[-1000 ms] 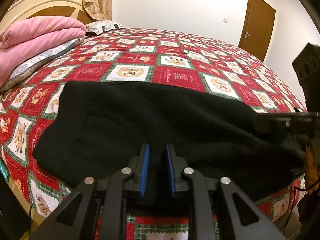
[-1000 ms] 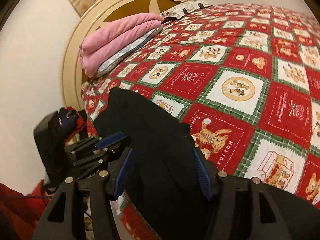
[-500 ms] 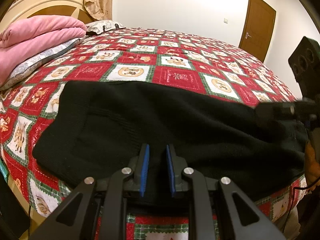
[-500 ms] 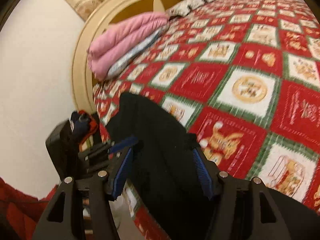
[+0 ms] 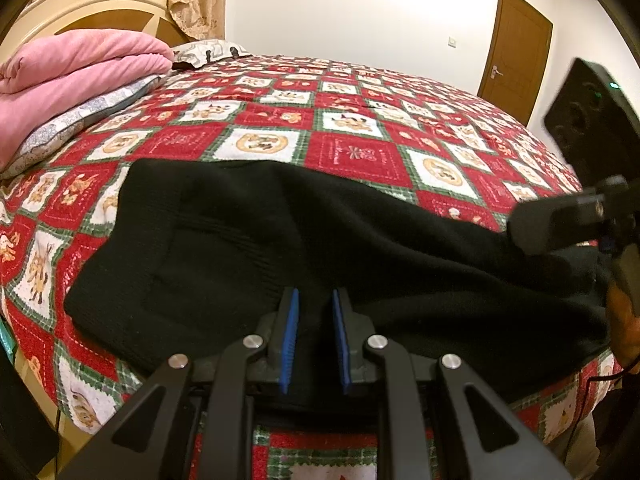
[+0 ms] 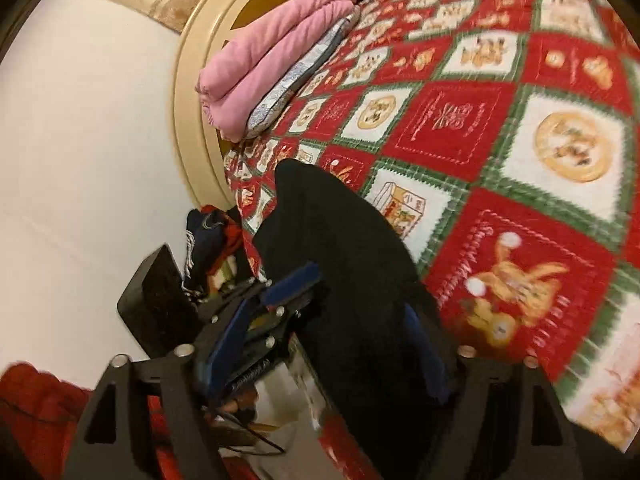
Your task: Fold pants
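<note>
Pants (image 5: 320, 240), black and knitted, are lying across the near edge of the bed, spread wide over the quilt (image 5: 352, 152) of red, white and green squares. From the left wrist view, the left gripper (image 5: 314, 312) is sitting low at the near hem, its blue pads (image 5: 289, 336) standing close together with dark fabric pinched between them; the jaws are clenched on the pants. A pink blanket (image 5: 72, 68) is lying folded at the upper left on a grey patterned pillow (image 5: 80, 120), against a cream headboard (image 5: 92, 12). A brown door (image 5: 516, 52) is showing in the white wall at the far right. The right gripper (image 5: 560, 224) is reaching in from the right edge of this view, over the far end of the garment, with a person's hand (image 5: 624, 320) partly showing beneath it.

From the right wrist view, which is blurred, the right gripper (image 6: 324, 344) is pointing along the length of the pants (image 6: 344, 260). Its jaws have just been opening and are standing wide, released, with the garment's end lying between the blue pads (image 6: 424, 352) but not pressed by them. The left gripper (image 6: 280, 292) is appearing beyond at the left, just beside the garment's edge. The pink blanket (image 6: 272, 52) is lying near the headboard (image 6: 192, 92) at the top. A red cloth (image 6: 36, 408) is showing at the lower left corner.
</note>
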